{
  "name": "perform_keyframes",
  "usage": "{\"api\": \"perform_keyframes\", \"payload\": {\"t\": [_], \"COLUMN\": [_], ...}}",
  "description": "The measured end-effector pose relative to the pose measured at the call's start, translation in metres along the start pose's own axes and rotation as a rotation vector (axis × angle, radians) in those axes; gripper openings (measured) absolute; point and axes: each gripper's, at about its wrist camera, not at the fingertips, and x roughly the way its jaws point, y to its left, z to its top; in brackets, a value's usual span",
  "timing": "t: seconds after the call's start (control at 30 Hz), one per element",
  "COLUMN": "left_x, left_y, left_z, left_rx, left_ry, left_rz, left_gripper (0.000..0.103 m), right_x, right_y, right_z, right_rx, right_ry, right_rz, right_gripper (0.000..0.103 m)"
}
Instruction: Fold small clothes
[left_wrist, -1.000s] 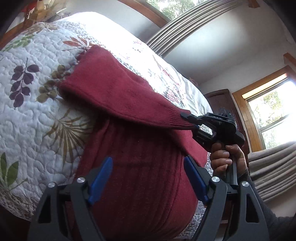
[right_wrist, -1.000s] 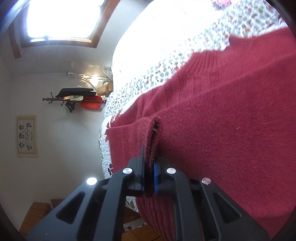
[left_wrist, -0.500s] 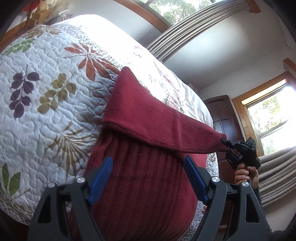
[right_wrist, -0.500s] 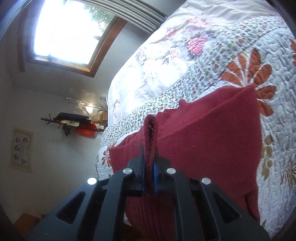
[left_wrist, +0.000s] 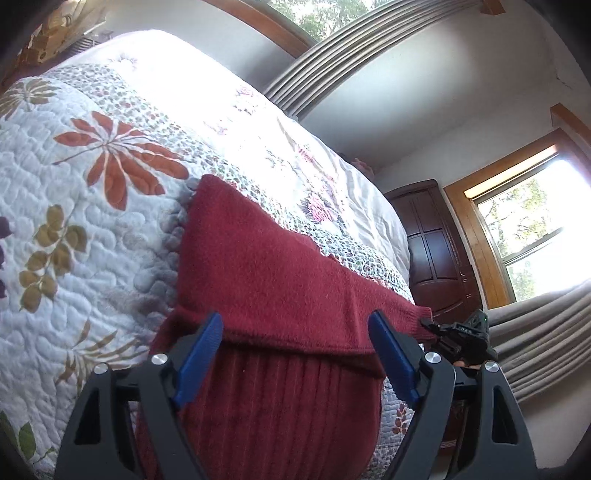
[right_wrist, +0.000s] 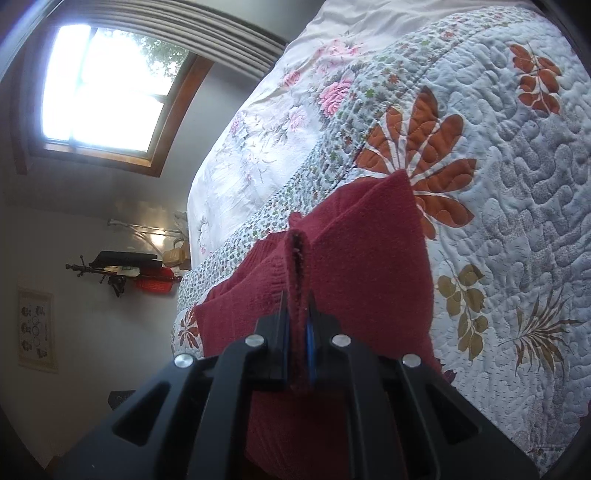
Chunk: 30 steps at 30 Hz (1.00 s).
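A dark red knitted sweater (left_wrist: 280, 280) lies on a bed covered by a white floral quilt (left_wrist: 92, 206), near the bed's edge, with a sleeve folded across its ribbed body. The right gripper (right_wrist: 297, 332) is clamped tight on the sleeve cuff (right_wrist: 297, 258), the knit pinched between its black jaws (the left camera shows it at the far side of the sweater, cuff in its tip). The left gripper (left_wrist: 295, 354) hovers over the sweater's lower part, its blue-padded fingers (left_wrist: 199, 350) spread wide, gripping nothing
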Motion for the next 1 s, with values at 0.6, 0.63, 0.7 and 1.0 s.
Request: {"api": "perform_keyframes", "payload": {"t": [0.6,0.63,0.7,1.0], "left_x": [0.059,0.062,0.066,0.054], "left_y": [0.012,0.014,0.020,0.059], "left_z": [0.024,0.024,0.024,0.019], "left_rx": [-0.051,-0.060,-0.076,-0.185], "left_ry": [0.112,0.117,0.126,0.129], "left_rz": [-0.049,-0.046,-0.044,-0.019], "left_gripper": [0.082,0.082,0.082,0.082], "right_x": [0.015,0.017,0.018,0.001], "right_y": [-0.049,-0.048,-0.048,-0.053], "right_z": [-0.016,-0.018,-0.018,-0.029], "right_rx": [0.098,0.084,0.075,0.053], "right_ry": [0.051,0.049,0.032,-0.020], "right_rz": [-0.047,-0.067,-0.116,-0.141], "right_gripper": [0.019,0.010,0.005,0.012]}}
